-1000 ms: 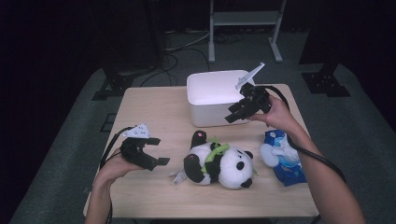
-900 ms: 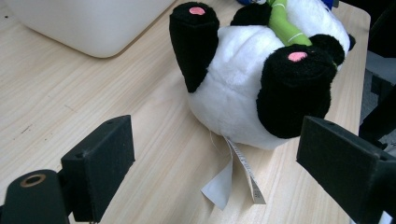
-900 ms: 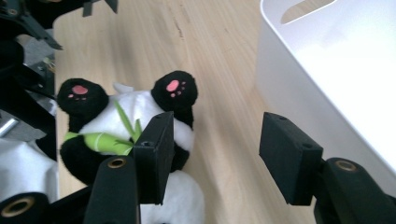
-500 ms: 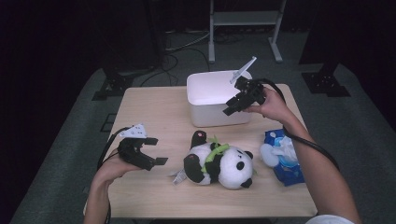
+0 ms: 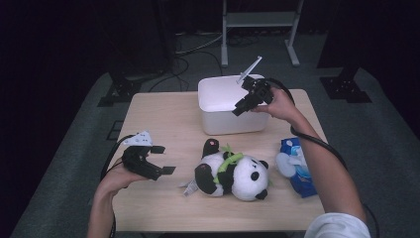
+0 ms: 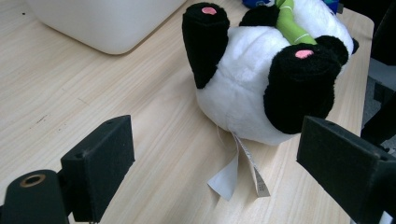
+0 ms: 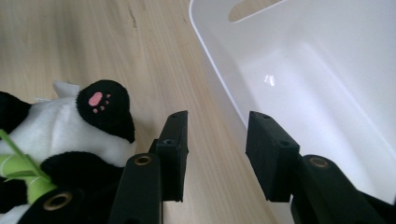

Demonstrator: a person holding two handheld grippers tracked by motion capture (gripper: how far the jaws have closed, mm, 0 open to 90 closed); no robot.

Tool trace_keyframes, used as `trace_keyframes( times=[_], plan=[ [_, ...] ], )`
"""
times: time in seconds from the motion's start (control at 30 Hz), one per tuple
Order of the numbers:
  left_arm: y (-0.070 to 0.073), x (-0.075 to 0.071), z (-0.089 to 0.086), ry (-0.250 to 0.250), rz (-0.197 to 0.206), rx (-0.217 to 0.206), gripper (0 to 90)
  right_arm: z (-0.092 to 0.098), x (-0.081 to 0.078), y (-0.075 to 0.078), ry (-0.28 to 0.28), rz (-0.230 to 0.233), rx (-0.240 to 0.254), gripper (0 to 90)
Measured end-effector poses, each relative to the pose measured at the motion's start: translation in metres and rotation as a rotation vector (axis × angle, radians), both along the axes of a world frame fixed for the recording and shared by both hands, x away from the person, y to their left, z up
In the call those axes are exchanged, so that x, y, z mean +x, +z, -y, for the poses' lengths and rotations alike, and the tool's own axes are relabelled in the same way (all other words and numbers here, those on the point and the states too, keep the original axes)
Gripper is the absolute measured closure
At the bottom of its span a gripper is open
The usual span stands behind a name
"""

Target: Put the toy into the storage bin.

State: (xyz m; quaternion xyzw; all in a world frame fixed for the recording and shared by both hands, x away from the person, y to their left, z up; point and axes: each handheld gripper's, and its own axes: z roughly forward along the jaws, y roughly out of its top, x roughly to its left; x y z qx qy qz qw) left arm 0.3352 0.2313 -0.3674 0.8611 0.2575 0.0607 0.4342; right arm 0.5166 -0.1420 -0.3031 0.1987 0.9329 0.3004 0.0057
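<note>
The white rectangular plastic bin [image 5: 230,104] is set at the far middle of the light wooden table [image 5: 163,119]; its near wall is straddled from above by the right gripper [image 5: 241,107]. In the right gripper view the bin's rim [image 7: 219,70] is seen running up between the two black jaws, which have just been closing and stand partly apart; no contact of the pads with the wall can be made out, and nothing is held.

Just near of the bin, a black-and-white plush panda with a green bamboo stalk [image 5: 233,171] is laid on its back at the table's middle. A white sewn-in label [image 6: 236,172] hangs from its bottom; small print is on it, but it cannot be read.

At the near left, the left gripper [image 5: 166,163] is held just above the table, its jaws spread wide and empty, pointed at the panda.

At the right edge a blue-and-white plush toy [image 5: 297,166] is seen.
</note>
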Motion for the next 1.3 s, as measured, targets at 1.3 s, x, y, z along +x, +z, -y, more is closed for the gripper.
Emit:
trace_keyframes(
  times=[1.3],
  plan=[
    [0.001,-0.003,-0.006,0.011,0.001,-0.013,9.8,-0.024,0.001,-0.021,0.073,-0.012,-0.043,80.7]
  ],
)
